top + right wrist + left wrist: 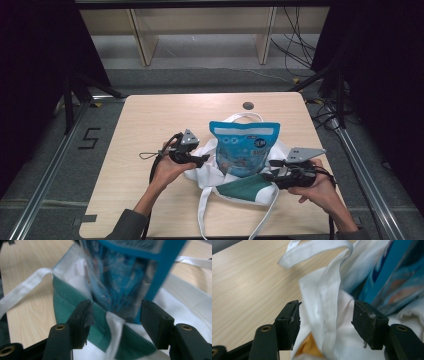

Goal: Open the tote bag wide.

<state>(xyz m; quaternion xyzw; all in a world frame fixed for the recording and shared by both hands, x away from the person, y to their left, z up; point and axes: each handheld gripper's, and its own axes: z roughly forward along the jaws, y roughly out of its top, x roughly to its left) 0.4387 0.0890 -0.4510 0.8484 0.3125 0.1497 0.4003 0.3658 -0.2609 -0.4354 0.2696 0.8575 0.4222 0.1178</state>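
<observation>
I see the blue snack pouch (244,147) standing upright in the mouth of the white tote bag (210,172), which lies crumpled near the middle of the pale wooden desk (150,120). Both of my claws are released: the left claw (204,160) sits at the bag's left edge, the right claw (266,176) at its right, by the green panel (245,189). Around the work there is little else, just a round grommet (248,105) near the desk's far edge and the bag's straps trailing toward me. Beyond the desk I make out grey floor, a wooden frame, loose cables and dark curtains on both sides. In the left gripper view a white strap (325,302) hangs between the parted jaws without either pad pressing it, with a patch of orange (308,348) beneath. In the right gripper view a fold of white cloth (115,335) lies loose between the jaws, the pouch close behind.
</observation>
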